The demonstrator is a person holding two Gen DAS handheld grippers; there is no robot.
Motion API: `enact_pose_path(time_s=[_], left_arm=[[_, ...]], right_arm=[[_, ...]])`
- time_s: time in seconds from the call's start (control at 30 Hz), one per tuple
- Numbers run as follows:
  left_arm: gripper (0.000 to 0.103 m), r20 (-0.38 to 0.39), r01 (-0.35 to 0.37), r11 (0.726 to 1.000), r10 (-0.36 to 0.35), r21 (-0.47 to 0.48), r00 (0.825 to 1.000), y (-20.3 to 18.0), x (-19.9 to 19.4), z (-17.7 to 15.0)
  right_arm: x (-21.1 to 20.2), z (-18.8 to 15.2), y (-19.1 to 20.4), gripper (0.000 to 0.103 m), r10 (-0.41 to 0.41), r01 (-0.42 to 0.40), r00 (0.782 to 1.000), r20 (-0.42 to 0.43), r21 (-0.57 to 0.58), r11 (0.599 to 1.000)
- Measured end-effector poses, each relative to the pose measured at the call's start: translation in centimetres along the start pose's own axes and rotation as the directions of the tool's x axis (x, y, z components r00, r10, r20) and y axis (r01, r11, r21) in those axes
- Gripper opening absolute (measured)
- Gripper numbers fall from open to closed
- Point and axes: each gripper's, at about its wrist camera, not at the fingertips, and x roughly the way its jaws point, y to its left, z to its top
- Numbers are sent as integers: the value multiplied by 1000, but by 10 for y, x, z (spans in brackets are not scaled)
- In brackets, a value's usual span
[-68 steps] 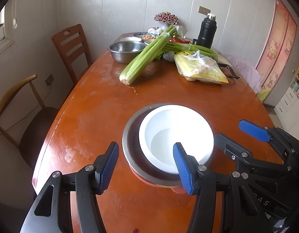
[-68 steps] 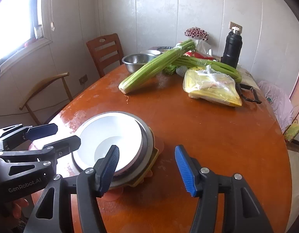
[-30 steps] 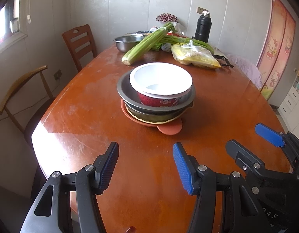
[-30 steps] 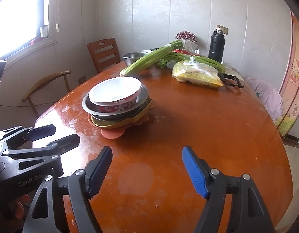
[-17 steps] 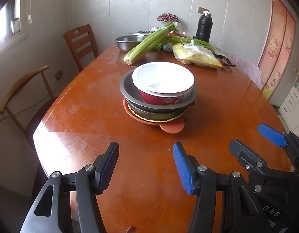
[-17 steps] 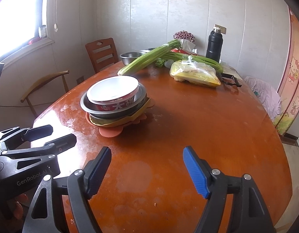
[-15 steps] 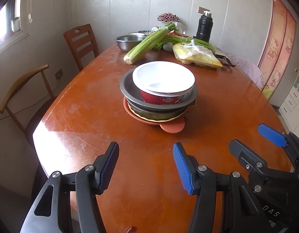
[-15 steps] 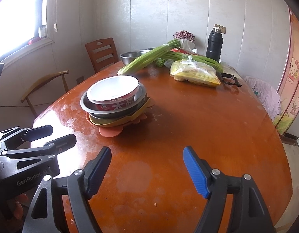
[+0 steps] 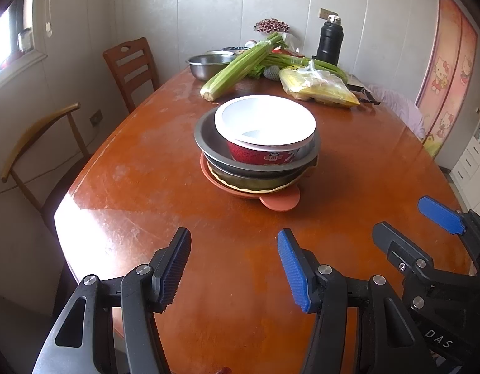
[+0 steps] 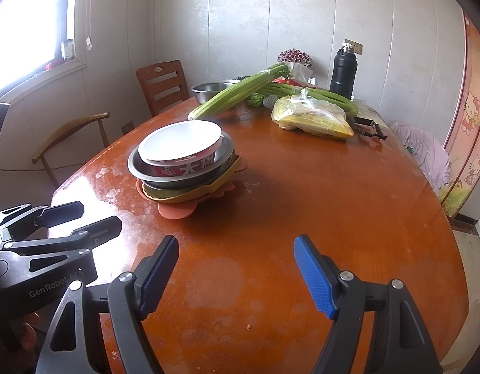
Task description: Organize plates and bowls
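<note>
Blue-padded jaws of the left gripper (image 9: 233,268) stand apart with nothing between them, above the near edge of the wooden table (image 9: 140,168). The right gripper (image 10: 236,274) is likewise parted and empty, just beside the left one, over bare tabletop. Well ahead of both sits the stack: a white bowl with a red printed wall (image 9: 264,127) nests in a steel bowl (image 9: 208,140), which rests on a dark dish with a yellow rim (image 9: 255,184) and an orange plate (image 9: 280,201) at the bottom. Beyond the stack lie a celery bunch (image 9: 236,65) and a yellow plastic bag (image 9: 317,87). Farthest away stand a second steel bowl (image 9: 208,62) and a black flask (image 9: 330,42).
</note>
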Motion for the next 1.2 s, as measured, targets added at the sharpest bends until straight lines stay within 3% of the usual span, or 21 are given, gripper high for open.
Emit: enact_pose_path(time_s=[1.1, 1.2], left_arm=[[60, -17, -13, 1000, 13, 9, 1000, -1, 7, -1], [60, -7, 53, 999, -53, -6, 999, 3, 7, 0]], right_arm=[[7, 1, -5, 76, -23, 23, 1000, -9, 21, 1000], [7, 0, -8, 76, -25, 25, 1000, -8, 29, 999]])
